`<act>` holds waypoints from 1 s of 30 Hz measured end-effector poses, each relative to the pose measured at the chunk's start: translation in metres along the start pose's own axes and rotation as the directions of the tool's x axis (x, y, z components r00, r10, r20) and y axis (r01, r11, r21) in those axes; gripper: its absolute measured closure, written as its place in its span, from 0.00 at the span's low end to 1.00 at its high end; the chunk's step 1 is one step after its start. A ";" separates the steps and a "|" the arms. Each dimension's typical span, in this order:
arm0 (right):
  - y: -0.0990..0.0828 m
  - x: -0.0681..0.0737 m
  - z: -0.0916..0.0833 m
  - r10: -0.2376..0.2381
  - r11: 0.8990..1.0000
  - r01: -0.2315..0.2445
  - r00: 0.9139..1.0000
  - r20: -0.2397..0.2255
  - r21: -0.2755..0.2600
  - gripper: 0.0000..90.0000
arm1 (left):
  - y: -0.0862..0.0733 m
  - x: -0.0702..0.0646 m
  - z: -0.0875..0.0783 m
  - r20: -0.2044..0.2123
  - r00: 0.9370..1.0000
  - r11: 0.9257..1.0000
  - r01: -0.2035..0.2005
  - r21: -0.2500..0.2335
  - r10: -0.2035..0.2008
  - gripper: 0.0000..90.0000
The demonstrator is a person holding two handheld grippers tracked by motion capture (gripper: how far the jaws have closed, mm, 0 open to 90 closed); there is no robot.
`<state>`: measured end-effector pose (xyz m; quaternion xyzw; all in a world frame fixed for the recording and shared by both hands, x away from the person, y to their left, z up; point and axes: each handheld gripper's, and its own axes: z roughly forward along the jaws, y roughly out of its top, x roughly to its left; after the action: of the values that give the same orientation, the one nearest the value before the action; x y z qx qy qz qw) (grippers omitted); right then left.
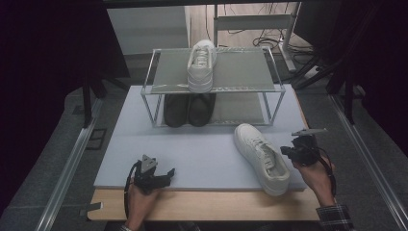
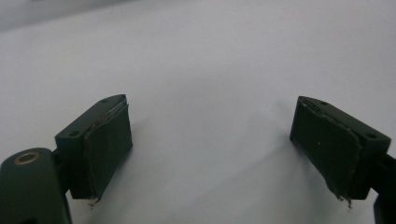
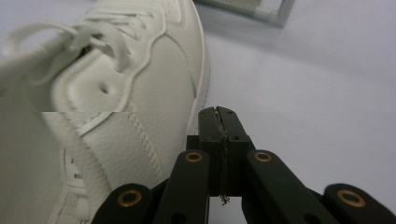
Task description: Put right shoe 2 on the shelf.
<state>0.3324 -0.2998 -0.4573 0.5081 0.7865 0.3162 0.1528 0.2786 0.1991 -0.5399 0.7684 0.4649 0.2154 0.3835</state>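
R gripper (image 3: 218,116) jaws closed, empty, beside my shoe (image 3: 140,84), heel cut off. L gripper (image 2: 210,140) wide open, nothing in it

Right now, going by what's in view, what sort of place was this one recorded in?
Probably a lab or studio recording bench, not a home: a staged shoe rack on a grey mat, dark curtains on both sides, and loose cables on the floor behind.

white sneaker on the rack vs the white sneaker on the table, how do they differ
The white sneaker on the rack stands on the top shelf, toe pointing toward the person; the white sneaker on the table lies on the grey mat, toe angled away. The rack one has nothing near it; the table one has the shut right claw beside it. Both are white lace-ups.
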 end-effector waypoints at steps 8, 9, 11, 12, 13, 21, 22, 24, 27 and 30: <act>-0.002 0.003 0.014 0.017 1.000 -0.016 0.999 -0.048 0.018 1.00 | 0.000 0.000 0.000 0.000 1.000 1.000 0.000 -0.001 0.000 0.13; -0.001 0.003 0.014 0.026 1.000 -0.025 0.998 -0.054 0.020 1.00 | 0.000 0.000 0.000 0.000 1.000 1.000 0.000 -0.001 0.000 0.13; -0.001 0.004 0.014 0.029 0.999 -0.028 0.998 -0.062 0.024 1.00 | 0.000 0.000 0.000 0.000 1.000 1.000 0.000 -0.001 0.000 0.13; -0.002 0.004 0.015 0.030 0.999 -0.029 0.998 -0.063 0.019 1.00 | 0.000 0.000 0.000 0.000 1.000 1.000 0.000 0.000 0.000 0.13; -0.001 0.005 0.015 0.027 0.999 -0.026 0.998 -0.064 0.021 1.00 | 0.000 0.000 0.000 0.000 1.000 1.000 0.000 0.000 0.000 0.13; 0.005 0.019 0.022 -0.001 1.000 0.003 0.996 -0.091 0.018 1.00 | 0.000 0.000 0.000 0.000 1.000 1.000 0.000 -0.001 0.000 0.13; 0.006 0.022 0.024 -0.005 1.000 0.007 0.996 -0.092 0.018 1.00 | 0.000 0.000 0.000 0.000 1.000 1.000 0.000 0.000 0.000 0.13; 0.008 0.026 0.026 -0.013 1.000 0.015 0.995 -0.102 0.019 1.00 | 0.000 0.000 0.000 0.000 1.000 1.000 0.000 0.000 0.000 0.13; 0.010 0.033 0.030 -0.021 1.000 0.023 0.993 -0.116 0.020 1.00 | 0.000 0.000 0.000 0.000 1.000 1.000 0.000 0.000 0.000 0.13; 0.013 0.037 0.033 -0.036 0.999 0.038 0.992 -0.122 0.015 1.00 | 0.000 0.000 0.000 0.000 1.000 1.000 0.000 0.000 0.000 0.13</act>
<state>0.3435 -0.2520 -0.4708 0.4746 0.8062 0.3368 0.1061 0.2786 0.1992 -0.5399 0.7684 0.4649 0.2153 0.3834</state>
